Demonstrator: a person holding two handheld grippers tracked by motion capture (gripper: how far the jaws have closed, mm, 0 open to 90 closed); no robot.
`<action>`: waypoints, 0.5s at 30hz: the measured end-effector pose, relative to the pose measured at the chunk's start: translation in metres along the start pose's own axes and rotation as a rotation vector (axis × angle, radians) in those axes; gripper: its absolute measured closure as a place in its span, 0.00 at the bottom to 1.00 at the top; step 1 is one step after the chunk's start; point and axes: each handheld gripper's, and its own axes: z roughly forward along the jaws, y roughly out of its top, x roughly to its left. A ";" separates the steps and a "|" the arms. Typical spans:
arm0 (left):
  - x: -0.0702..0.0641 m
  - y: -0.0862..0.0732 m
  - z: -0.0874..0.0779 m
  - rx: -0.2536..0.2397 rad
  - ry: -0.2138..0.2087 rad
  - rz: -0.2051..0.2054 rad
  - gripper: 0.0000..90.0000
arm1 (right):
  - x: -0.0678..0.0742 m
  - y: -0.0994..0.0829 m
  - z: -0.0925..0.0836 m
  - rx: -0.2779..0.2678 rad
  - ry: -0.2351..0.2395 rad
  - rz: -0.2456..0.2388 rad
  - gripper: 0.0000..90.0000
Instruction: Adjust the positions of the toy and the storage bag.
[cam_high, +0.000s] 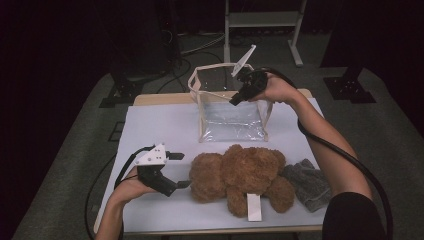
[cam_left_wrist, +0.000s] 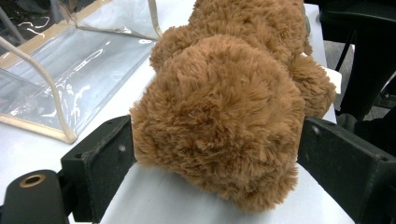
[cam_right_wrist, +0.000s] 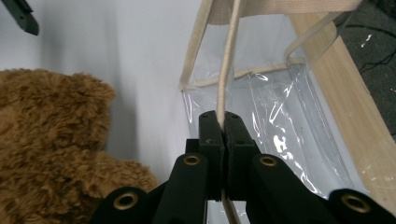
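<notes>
My right claw (cam_right_wrist: 224, 122) pinched the clear bag's (cam_high: 231, 120) rim, holding it open. My left claw (cam_left_wrist: 217, 154) stood wide around the teddy bear (cam_left_wrist: 224, 107); closing and lifting seemed next.

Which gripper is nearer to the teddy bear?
Left. The left gripper has its open jaws around one end of the teddy bear; the right gripper is farther back, shut on the clear bag's rim.
</notes>
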 end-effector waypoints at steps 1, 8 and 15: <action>0.000 0.000 0.000 0.002 -0.003 -0.001 0.11 | 0.002 0.000 0.000 -0.001 0.004 -0.002 0.97; 0.000 0.000 0.002 0.003 -0.012 0.003 0.11 | 0.022 -0.005 -0.003 -0.001 0.019 -0.026 0.97; -0.002 0.000 0.001 -0.002 -0.011 -0.002 0.11 | 0.045 -0.012 -0.005 -0.018 0.040 -0.039 0.97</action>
